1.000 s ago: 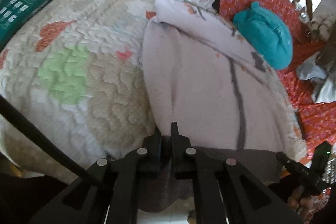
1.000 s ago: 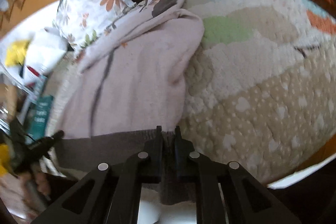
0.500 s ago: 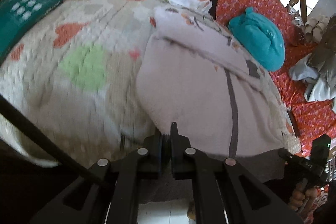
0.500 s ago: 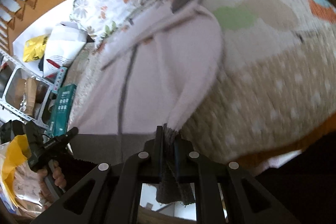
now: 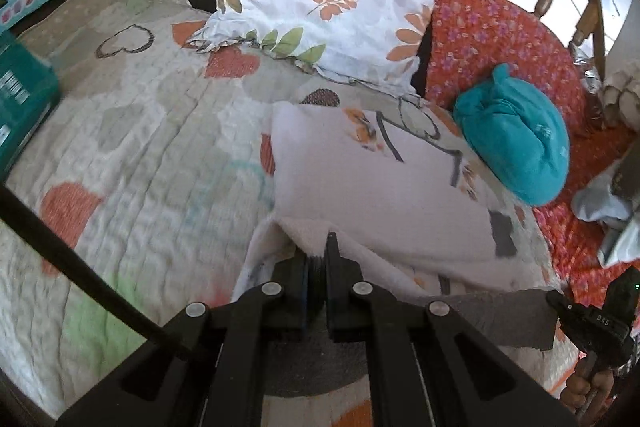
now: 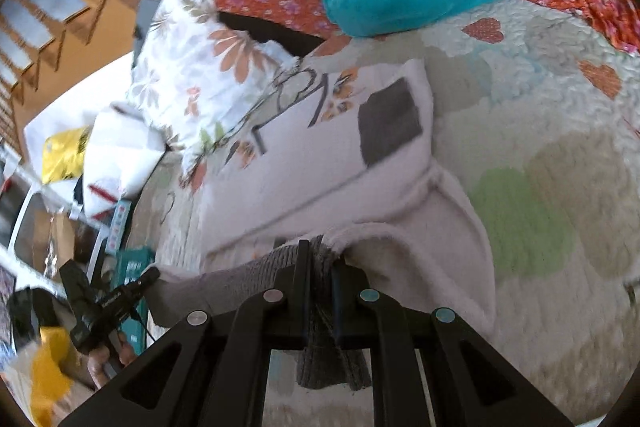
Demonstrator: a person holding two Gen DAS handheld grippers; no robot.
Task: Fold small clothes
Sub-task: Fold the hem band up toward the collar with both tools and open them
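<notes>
Both sets of fingers are clamping the grey hem of the pale pink garment [image 5: 384, 195] lying on the quilted bed [image 5: 140, 131], the left gripper [image 5: 318, 259] and right gripper [image 6: 320, 263] carrying it toward the far collar end. They should be travelling level together, keeping the hem taut.

Only "DAS" reads clearly, in small white letters on the right gripper [image 5: 592, 323].
</notes>
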